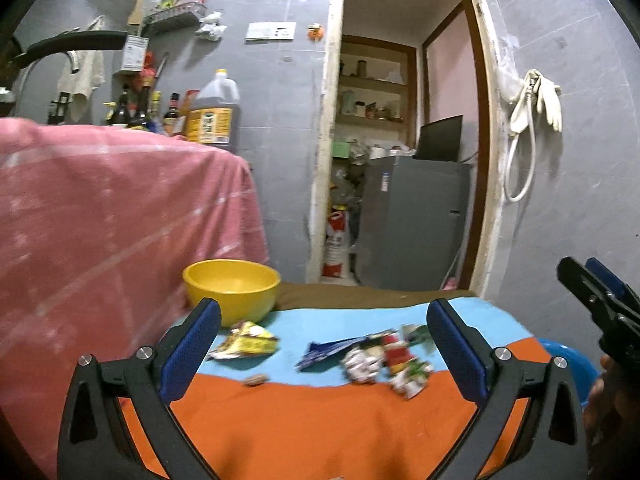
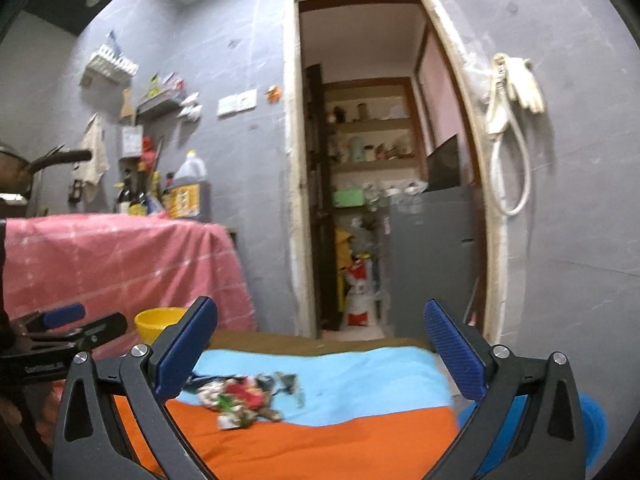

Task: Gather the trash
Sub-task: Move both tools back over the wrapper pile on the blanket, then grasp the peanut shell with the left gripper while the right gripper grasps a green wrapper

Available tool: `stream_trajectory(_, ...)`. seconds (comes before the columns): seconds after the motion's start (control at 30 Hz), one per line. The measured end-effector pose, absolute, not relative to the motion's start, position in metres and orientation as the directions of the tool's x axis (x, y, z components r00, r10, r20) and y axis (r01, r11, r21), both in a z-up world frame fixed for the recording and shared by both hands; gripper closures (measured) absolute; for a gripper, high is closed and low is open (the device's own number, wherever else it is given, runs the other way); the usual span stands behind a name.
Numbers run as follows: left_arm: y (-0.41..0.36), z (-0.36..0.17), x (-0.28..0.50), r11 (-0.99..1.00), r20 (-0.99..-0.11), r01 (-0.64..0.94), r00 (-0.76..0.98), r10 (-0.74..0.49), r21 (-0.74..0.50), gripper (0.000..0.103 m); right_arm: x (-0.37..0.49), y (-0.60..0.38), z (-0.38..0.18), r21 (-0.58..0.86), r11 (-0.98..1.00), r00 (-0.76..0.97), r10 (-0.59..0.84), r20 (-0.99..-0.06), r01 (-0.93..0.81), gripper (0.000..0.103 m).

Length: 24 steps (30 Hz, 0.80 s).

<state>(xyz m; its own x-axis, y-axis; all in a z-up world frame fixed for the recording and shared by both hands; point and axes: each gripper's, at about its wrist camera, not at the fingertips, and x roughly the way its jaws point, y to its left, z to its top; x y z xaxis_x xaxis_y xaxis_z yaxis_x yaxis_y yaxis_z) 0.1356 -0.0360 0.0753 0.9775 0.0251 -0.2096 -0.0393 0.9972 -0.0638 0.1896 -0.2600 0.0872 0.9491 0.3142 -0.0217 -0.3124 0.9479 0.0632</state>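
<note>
Crumpled snack wrappers [image 1: 380, 356] lie in a heap on the orange and light-blue cloth [image 1: 320, 420]. A yellow wrapper [image 1: 246, 342] and a small brown scrap [image 1: 256, 379] lie to their left, near a yellow bowl [image 1: 232, 288]. My left gripper [image 1: 324, 348] is open above the cloth with nothing between its fingers. In the right wrist view the wrapper heap [image 2: 244, 398] lies ahead and left of my right gripper [image 2: 320, 352], which is open and empty. The right gripper [image 1: 592, 284] shows at the right edge of the left view, and the left gripper [image 2: 76, 322] at the left edge of the right view.
A pink-covered counter [image 1: 100, 220] rises at the left with bottles and an oil jug [image 1: 214, 112] behind it. A doorway [image 1: 400, 140] ahead shows a grey cabinet [image 1: 412, 220] and shelves. A blue basin [image 1: 568, 364] sits beyond the cloth's right edge. White gloves [image 1: 538, 98] hang on the wall.
</note>
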Motion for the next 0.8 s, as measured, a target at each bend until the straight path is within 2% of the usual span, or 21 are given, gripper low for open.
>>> stream_trajectory(0.2,-0.014,0.065,0.123,0.997,-0.205,-0.075,0.976,0.068,-0.03,0.002,0.194,-0.227,0.076,0.017,0.927,0.924,0.374,-0.077,-0.374,0.0)
stream_trajectory(0.4,0.005,0.058,0.128,0.996,-0.247,-0.088,0.965,0.085,-0.002,0.002,0.206,-0.205,0.061,-0.001,0.917,0.904,0.392,-0.168,-0.398,0.0)
stream_trajectory(0.8,0.028,0.03,0.172,0.997,-0.468,-0.065,0.883,0.042,-0.031,0.002,0.232,-0.182,0.034,0.0,0.904,0.844,0.4,-0.356,-0.428,0.0)
